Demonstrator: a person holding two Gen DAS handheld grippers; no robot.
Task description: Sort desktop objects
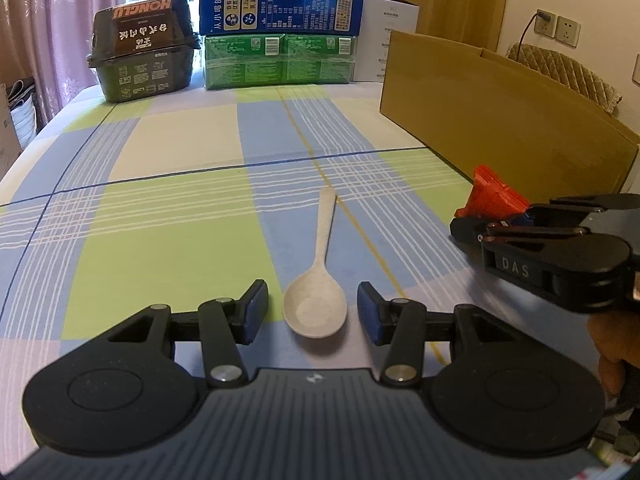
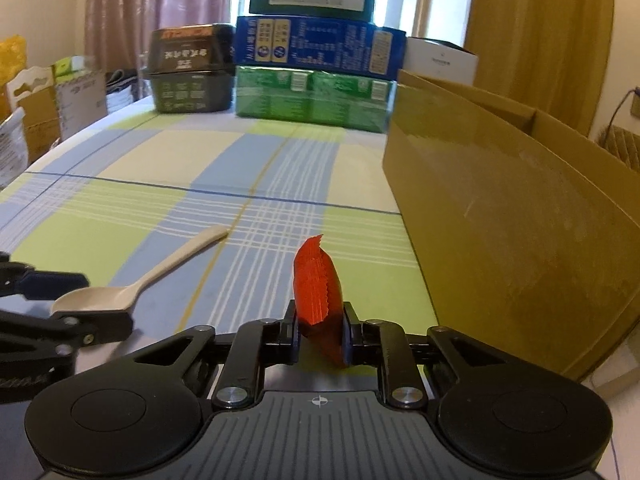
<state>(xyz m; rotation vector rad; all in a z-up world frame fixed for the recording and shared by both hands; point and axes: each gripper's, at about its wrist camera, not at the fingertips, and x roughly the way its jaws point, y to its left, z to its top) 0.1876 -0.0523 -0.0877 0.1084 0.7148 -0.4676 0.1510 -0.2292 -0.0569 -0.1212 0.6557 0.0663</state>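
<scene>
I found my left tool (image 1: 313, 307) spread wide and held low; my right tool (image 2: 320, 338) was clamped, level, alongside it.

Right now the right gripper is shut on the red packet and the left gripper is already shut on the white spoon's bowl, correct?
Not quite. The left gripper is open: the left wrist view shows its fingers apart on either side of the white spoon, whose bowl lies between them on the tablecloth. The right gripper is indeed shut on the red packet.
</scene>
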